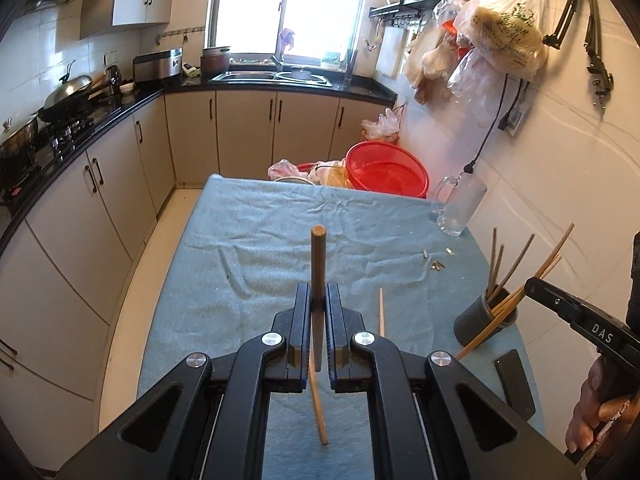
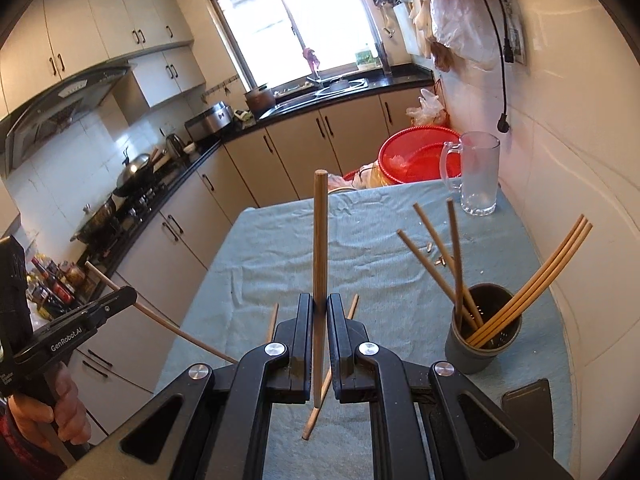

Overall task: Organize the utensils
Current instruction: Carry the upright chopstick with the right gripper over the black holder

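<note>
Left wrist view: left gripper (image 1: 318, 320), fingers clamped narrow on a brown wooden chopstick (image 1: 318, 264) standing upright between them, above the bench (image 1: 248, 248), which is covered in a wrinkled blue-grey cloth. Two more light wooden chopsticks lie on the cloth under and just beside the gripper (image 1: 381, 312). Dark grey round utensil cup (image 1: 478, 322) near the right edge, several chopsticks leaning out of it. Clear glass mug (image 1: 460, 208) at the far right corner, small metal bits (image 1: 436, 262) on the cloth near it, a flat dark rectangular object (image 1: 516, 384) at the near right edge. Right gripper (image 1: 536, 286) enters from the right, its tip just beside the cup. Red plastic basin (image 1: 386, 170) beyond the bench. Kitchen: beige cabinets, black countertop, sink below a bright window, wok on stove at left, plastic bags hung on the white tiled wall.

Right wrist view: right gripper (image 2: 320, 320) fingers pinched on another brown wooden chopstick (image 2: 320, 248), upright. Utensil cup (image 2: 484, 344) to the right, chopsticks inside; glass mug (image 2: 478, 176) beyond. Left gripper (image 2: 120, 298) at left, a person's hand (image 2: 64, 404) on its handle, chopstick across its tip.
</note>
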A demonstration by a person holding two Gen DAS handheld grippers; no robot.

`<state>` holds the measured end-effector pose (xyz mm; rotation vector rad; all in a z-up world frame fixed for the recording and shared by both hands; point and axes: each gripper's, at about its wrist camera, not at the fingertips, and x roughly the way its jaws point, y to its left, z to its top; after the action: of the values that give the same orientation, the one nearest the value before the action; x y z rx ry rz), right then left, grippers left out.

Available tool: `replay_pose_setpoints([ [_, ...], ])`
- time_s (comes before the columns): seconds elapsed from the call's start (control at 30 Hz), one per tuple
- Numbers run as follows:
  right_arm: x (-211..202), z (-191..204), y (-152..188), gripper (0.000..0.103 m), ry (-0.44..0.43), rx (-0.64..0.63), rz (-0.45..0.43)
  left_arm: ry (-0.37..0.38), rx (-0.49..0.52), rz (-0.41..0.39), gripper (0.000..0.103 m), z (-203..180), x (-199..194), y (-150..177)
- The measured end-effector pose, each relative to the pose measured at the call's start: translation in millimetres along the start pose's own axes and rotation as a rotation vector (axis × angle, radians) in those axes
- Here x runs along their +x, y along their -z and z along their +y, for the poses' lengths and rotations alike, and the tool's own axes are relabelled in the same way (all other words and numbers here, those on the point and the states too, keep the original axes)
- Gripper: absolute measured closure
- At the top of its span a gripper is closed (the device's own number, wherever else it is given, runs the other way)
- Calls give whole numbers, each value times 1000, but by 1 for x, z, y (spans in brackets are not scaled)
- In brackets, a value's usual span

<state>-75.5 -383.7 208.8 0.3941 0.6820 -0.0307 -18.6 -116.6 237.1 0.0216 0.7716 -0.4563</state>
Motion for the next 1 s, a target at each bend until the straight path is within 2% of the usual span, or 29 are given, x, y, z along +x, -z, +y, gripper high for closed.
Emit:
replay_pose_setpoints([
  [0.37, -25, -8, -8, 95, -16, 31, -48, 23, 54, -27, 97, -29, -10, -10],
  [1.0, -74, -43, -8, 95, 4, 106, -133, 83, 155, -20, 97, -83, -4, -19],
])
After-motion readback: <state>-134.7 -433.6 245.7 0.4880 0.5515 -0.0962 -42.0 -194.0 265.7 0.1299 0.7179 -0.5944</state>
